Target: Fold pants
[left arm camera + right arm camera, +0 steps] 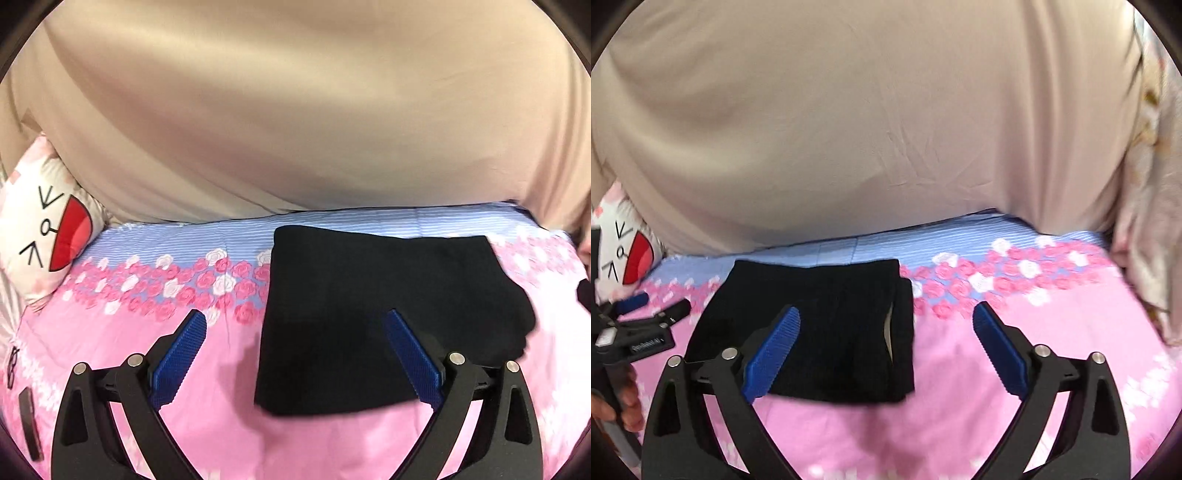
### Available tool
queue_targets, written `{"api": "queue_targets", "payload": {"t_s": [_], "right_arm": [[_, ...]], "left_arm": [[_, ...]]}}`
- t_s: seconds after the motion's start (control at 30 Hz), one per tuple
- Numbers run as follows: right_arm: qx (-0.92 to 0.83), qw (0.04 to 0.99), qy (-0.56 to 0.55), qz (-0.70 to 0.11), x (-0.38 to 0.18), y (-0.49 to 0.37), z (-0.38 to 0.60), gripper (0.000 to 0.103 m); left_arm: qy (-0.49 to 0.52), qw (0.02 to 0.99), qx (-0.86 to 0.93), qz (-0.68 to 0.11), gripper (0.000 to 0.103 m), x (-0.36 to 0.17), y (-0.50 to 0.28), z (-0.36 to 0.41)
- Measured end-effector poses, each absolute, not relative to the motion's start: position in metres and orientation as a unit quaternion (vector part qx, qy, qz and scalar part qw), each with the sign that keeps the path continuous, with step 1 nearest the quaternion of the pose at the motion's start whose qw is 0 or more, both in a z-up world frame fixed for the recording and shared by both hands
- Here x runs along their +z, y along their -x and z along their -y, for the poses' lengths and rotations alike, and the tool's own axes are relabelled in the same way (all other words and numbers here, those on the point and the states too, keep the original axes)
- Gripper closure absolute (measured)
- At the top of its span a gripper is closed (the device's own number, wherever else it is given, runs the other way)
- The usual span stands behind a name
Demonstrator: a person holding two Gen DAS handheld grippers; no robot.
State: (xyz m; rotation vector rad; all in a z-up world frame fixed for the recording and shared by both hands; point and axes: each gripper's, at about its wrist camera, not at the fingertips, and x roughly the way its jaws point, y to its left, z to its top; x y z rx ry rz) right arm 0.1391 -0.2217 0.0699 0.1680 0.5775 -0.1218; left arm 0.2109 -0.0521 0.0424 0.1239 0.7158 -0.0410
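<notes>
The black pants [373, 314] lie folded into a flat rectangle on the pink flowered bedsheet [221, 424]. In the right wrist view the pants [827, 332] show stacked layers at their right edge. My left gripper [295, 317] is open and empty, raised above the left edge of the pants, with its right finger over the fabric. My right gripper [886, 314] is open and empty above the right edge of the pants. The left gripper also shows at the left of the right wrist view [657, 308], held in a hand.
A beige curtain [295, 110] hangs along the far side of the bed. A white cartoon-face pillow [48, 236] lies at the far left. A dark flat object [29, 424] and glasses [13, 365] lie near the left edge. Patterned fabric [1145, 240] hangs at the right.
</notes>
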Motion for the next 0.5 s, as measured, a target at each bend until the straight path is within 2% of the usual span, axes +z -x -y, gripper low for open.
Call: {"api": "queue_targets", "payload": {"t_s": [0.3,0.5], "right_arm": [[-0.047,0.954,-0.097,-0.28,0.074,-0.077,0.186,0.005],[-0.043,0.953,-0.106,-0.279,0.07,-0.05,0.169,0.005]], "left_arm": [[-0.088,0.945,-0.018,-0.315,0.005,0.053,-0.122,0.062],[-0.066,0.937,-0.034,-0.34,0.005,0.043,-0.092,0.057]]}}
